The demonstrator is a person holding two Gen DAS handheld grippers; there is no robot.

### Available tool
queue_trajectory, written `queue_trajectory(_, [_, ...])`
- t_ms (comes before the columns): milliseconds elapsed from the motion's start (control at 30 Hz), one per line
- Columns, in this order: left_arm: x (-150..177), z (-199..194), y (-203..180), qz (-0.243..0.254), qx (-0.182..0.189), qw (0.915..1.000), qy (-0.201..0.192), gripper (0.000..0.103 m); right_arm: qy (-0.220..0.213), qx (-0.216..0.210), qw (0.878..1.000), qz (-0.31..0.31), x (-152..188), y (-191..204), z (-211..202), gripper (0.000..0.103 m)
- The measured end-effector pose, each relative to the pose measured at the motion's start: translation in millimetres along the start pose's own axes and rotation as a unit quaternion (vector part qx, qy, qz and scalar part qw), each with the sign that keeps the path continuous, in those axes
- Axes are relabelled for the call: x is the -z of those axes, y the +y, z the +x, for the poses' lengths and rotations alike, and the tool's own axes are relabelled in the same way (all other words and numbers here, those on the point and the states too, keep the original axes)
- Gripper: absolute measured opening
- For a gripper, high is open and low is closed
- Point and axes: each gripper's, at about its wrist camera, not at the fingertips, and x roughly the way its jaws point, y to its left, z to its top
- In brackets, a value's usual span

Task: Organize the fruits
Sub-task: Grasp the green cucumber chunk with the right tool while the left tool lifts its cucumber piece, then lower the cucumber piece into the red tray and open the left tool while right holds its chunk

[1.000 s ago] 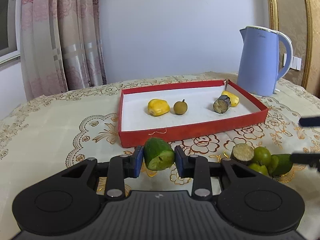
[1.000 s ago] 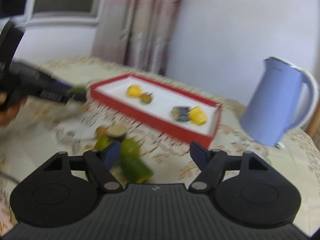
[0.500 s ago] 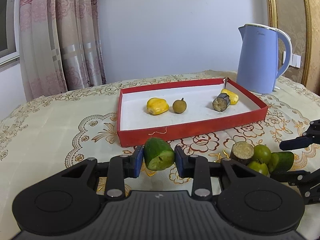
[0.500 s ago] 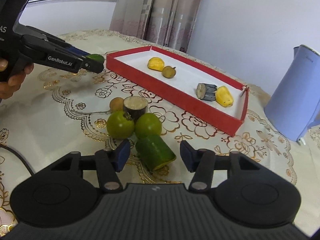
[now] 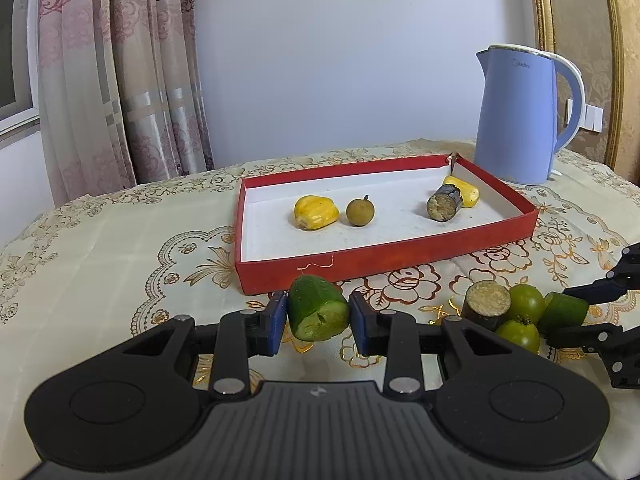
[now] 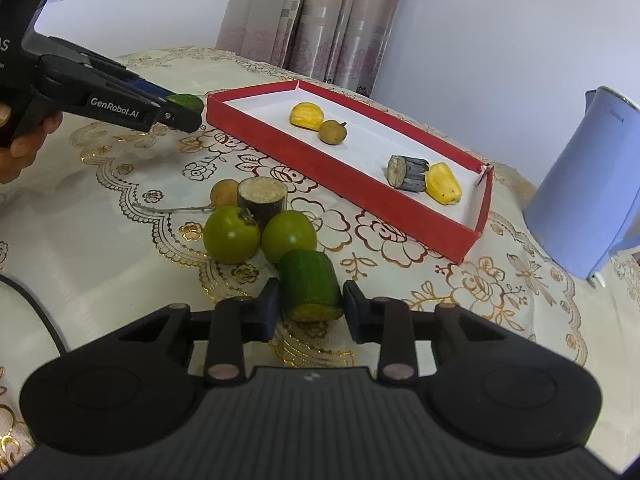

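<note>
My left gripper (image 5: 318, 316) is shut on a green cucumber piece (image 5: 318, 309), held just in front of the red tray (image 5: 384, 258). My right gripper (image 6: 310, 308) has its pads closed against a second green cucumber piece (image 6: 310, 284) lying on the tablecloth. The tray holds two yellow fruit pieces (image 5: 315, 212), a small brown longan (image 5: 360, 212) and a dark sugarcane stub (image 5: 444, 206). Beside the right gripper lie two green round fruits (image 6: 231, 234), another sugarcane stub (image 6: 262, 198) and a longan (image 6: 224, 194).
A blue electric kettle (image 5: 516, 116) stands at the back right of the tray. Curtains (image 5: 120, 80) hang behind the table's left. The person's hand (image 6: 16, 144) holds the left gripper. A dark cable (image 6: 36, 316) lies at the table's left edge.
My right gripper has come down to the fruit pile and closed its fingers around the cucumber piece on the cloth. My left gripper has stayed almost still with its piece.
</note>
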Motion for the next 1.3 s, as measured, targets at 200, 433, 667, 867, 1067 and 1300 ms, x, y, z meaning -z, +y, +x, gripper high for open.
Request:
queue_trajectory(200, [0.2, -1.7, -1.6, 0.007, 0.001, 1.0000, -0.004, 0.033, 0.003, -0.013, 1.000, 0.006, -5.8, -6.1, 10.3, 0.033])
queue_trajectory(433, [-0.3, -3.6, -0.3, 0.003, 0.002, 0.9999, -0.010, 0.033, 0.003, -0.011, 0.999, 0.033, -1.5, -7.4, 5.2, 0.030])
queue_trajectory(667, [-3.6, -7.3, -3.7, -0.001, 0.011, 0.9997, -0.022, 0.033, -0.021, -0.005, 0.998, 0.056, 7.5, -11.0, -14.2, 0.030])
queue_trajectory(867, [-27.8, 0.1, -11.6, 0.012, 0.022, 0.9995, -0.019, 0.033, -0.044, -0.010, 0.996, 0.078, 10.4, -19.4, -19.2, 0.030])
queue_trajectory(1067, [-68.6, 43.8, -25.3, 0.033, 0.030, 0.9988, -0.019, 0.033, -0.060, -0.023, 0.993, 0.101, 16.0, -26.1, -18.9, 0.030])
queue_trajectory(1300, [-106.4, 124.4, -36.7, 0.032, 0.005, 0.9994, 0.012, 0.033, -0.081, -0.039, 0.988, 0.123, 20.1, -33.9, -23.7, 0.030])
